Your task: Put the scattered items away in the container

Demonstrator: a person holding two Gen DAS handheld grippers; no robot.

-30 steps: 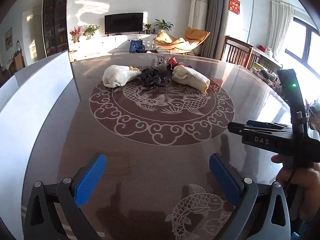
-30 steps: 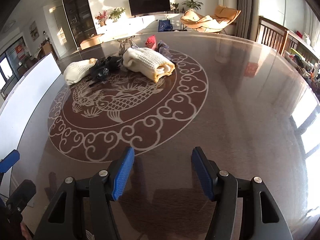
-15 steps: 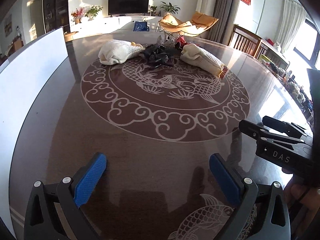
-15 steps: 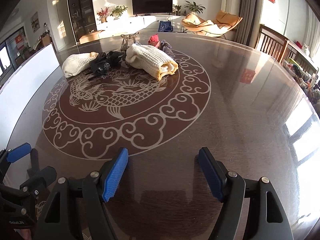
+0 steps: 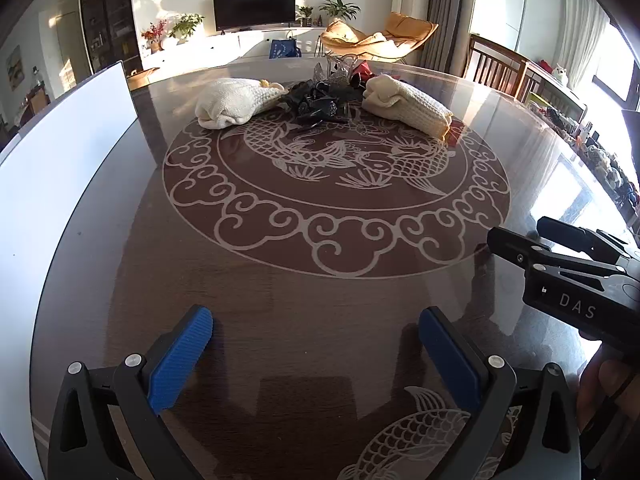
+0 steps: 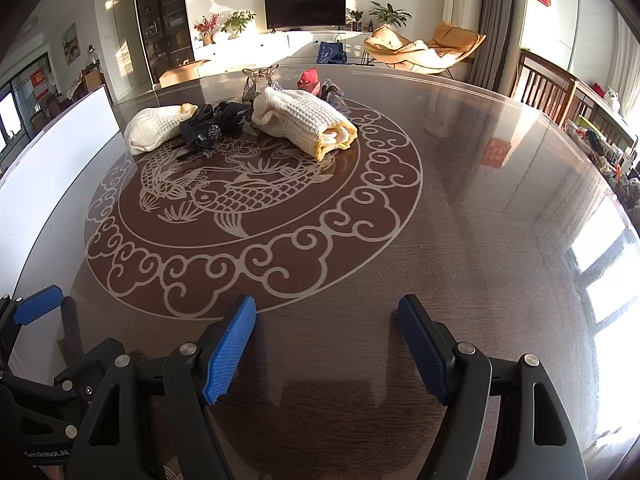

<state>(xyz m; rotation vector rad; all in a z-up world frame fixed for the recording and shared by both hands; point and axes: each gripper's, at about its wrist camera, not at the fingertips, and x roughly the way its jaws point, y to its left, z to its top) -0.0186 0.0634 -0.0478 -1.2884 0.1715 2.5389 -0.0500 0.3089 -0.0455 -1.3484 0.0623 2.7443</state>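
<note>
While tilted down over the table, both tongs gape empty.

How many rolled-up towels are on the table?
2: one towel left of the black hair bow, the other towel right of it. Nothing shows any hidden.

We see a sunlit living room beyond the glossy dark desk: a black television on a white wall above a low white cabinet, potted plants beside it, an orange lounge chair, grey curtains, and dark shelving at left.
</note>
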